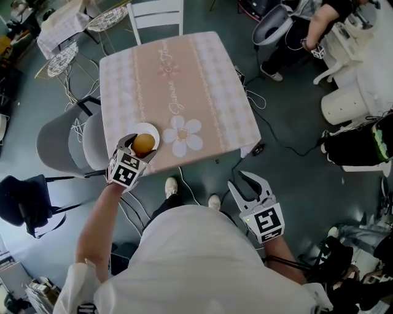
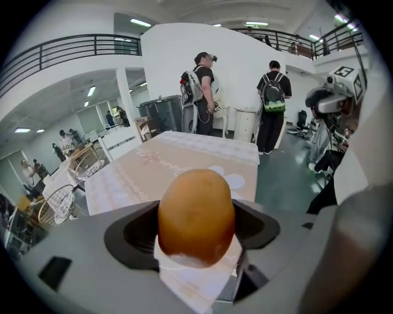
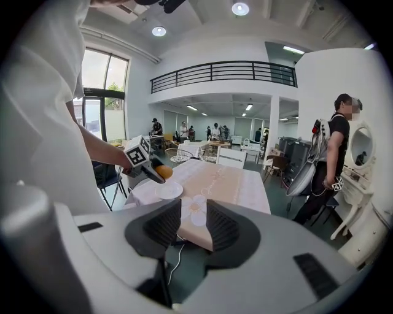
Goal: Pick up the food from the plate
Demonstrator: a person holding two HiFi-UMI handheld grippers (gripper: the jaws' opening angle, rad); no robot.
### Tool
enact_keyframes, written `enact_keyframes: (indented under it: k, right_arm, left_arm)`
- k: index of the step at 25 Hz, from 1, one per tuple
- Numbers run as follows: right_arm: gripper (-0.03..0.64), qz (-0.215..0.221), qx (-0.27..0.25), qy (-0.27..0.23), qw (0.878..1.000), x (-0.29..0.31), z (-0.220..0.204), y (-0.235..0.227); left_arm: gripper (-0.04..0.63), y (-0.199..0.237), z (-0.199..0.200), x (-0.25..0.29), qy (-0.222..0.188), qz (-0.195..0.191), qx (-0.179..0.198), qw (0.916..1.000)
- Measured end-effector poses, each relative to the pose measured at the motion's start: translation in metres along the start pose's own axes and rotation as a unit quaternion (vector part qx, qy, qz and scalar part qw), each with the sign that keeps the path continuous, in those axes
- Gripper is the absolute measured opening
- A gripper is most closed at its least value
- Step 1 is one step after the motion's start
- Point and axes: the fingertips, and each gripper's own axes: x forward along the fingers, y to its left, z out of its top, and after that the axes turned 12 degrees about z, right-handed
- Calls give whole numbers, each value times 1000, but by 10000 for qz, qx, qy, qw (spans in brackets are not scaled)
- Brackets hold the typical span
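Observation:
An orange-brown round bun point(image 1: 143, 144) is clamped in my left gripper point(image 1: 139, 147), which hovers just over the white plate point(image 1: 151, 130) near the table's front left corner. In the left gripper view the bun point(image 2: 196, 218) fills the gap between the jaws, with the plate point(image 2: 199, 279) below it. In the right gripper view the bun point(image 3: 163, 172) sits lifted above the plate point(image 3: 169, 191). My right gripper point(image 1: 250, 185) stands open, off the table and low at its front right, holding nothing.
The table point(image 1: 184, 80) wears a pink cloth with a white flower print point(image 1: 183, 135). Grey chairs point(image 1: 64, 144) stand at its left, a white chair point(image 1: 157, 16) at the far end. Cables point(image 1: 270, 126) run over the floor at right. People stand beyond.

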Motion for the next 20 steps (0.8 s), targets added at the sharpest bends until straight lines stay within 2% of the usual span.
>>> enact_keyframes:
  k: [9,20]
  right_arm:
    - [135,428,-323,-115,9985,-25,-16,-11]
    - [129,1024,-696,-195,9921,-36,-28,-8]
  left_arm:
    - [368,-39,55,-78,-512,359,-875,9942]
    - [368,-95,105,-168,-1147,753,-1437,9801]
